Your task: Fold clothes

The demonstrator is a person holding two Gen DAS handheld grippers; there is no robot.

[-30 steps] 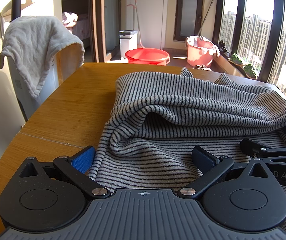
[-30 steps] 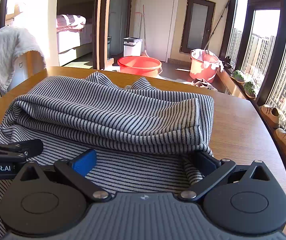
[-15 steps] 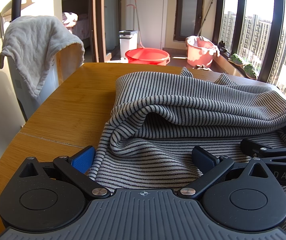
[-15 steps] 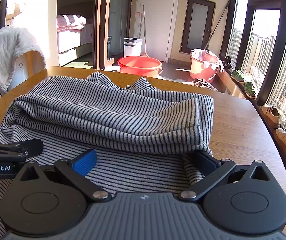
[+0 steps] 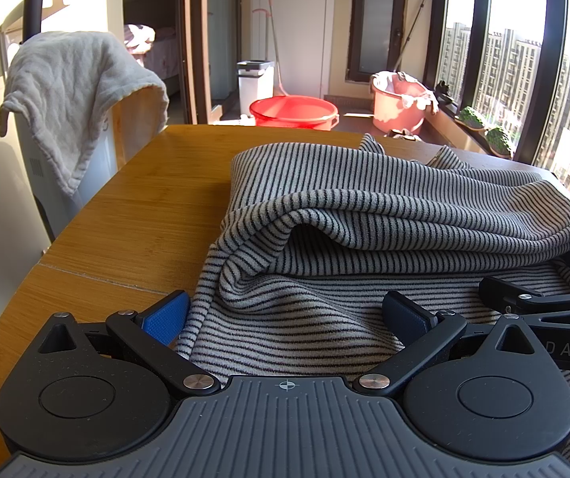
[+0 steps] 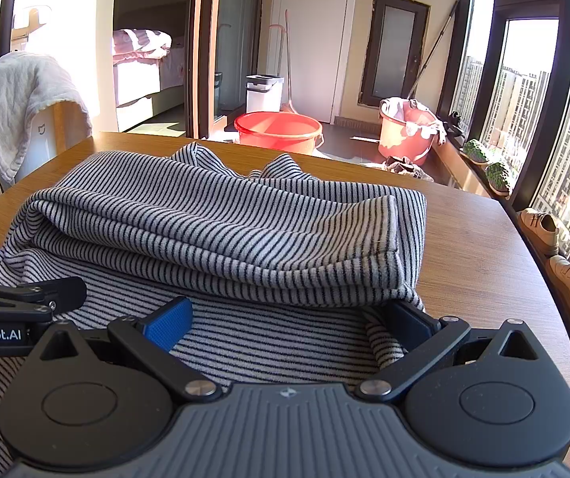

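Observation:
A grey striped garment (image 5: 364, 215) lies partly folded on the wooden table (image 5: 133, 215), its far part doubled over toward me in a thick roll. It also shows in the right wrist view (image 6: 221, 223). My left gripper (image 5: 285, 314) is open over the garment's near left edge, its blue pads wide apart. My right gripper (image 6: 289, 314) is open over the near right part, its right pad (image 6: 408, 318) against the roll's corner. Each gripper shows at the side of the other's view.
A grey towel (image 5: 73, 91) hangs over a chair at the table's left. Beyond the table's far edge stand a red basin (image 5: 293, 111), a pink bucket (image 5: 398, 103) and a white bin (image 5: 255, 81). Shoes (image 6: 564, 259) lie by the windows at right.

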